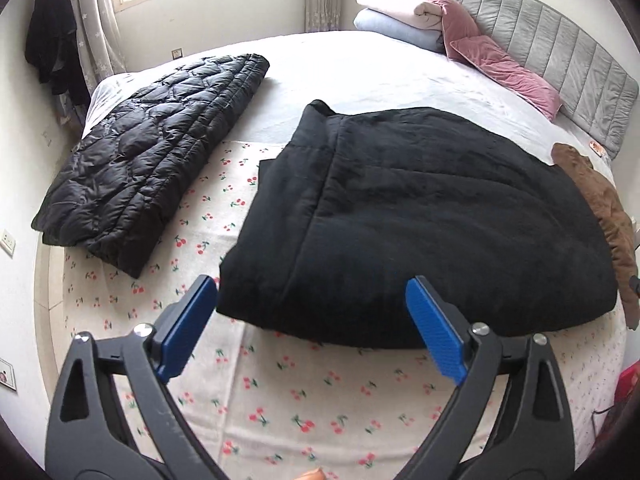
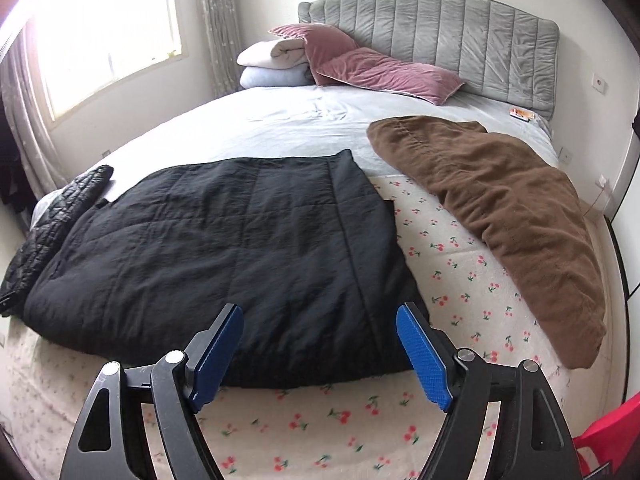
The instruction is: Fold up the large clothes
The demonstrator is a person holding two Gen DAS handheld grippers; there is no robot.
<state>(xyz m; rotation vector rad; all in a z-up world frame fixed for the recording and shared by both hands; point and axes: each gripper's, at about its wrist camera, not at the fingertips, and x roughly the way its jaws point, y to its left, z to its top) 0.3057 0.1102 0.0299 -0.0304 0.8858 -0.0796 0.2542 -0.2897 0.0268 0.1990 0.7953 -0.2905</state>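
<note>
1. Left wrist view: the left tool (image 1: 312,294) hangs released, jaws spread wide and empty, just above the near edge of the black padded garment (image 1: 420,232). That garment lies flat on the cherry-print blanket (image 1: 320,408) of the bed, already doubled over along a lengthwise seam. A quilted black jacket (image 1: 148,160) rests folded at the far left, well apart. A brown garment (image 1: 608,216) peeks out at the right edge.

2. My judgement for this side: bring the tool down onto the near left corner and pinch every layer together, since thick padding slips if only the top layer is caught.

3. Right wrist view: the right tool (image 2: 320,332) is likewise released and empty, poised over the near right part of the black padded garment (image 2: 224,248). The brown garment (image 2: 500,216) lies unfolded to the right, near but not touching. Pink pillows (image 2: 380,68) sit far back by the grey headboard (image 2: 440,28).

4. Likely best here: grip the near right corner level with the left one, then lift both evenly and carry the near hem toward the far edge, keeping the sides aligned.
</note>
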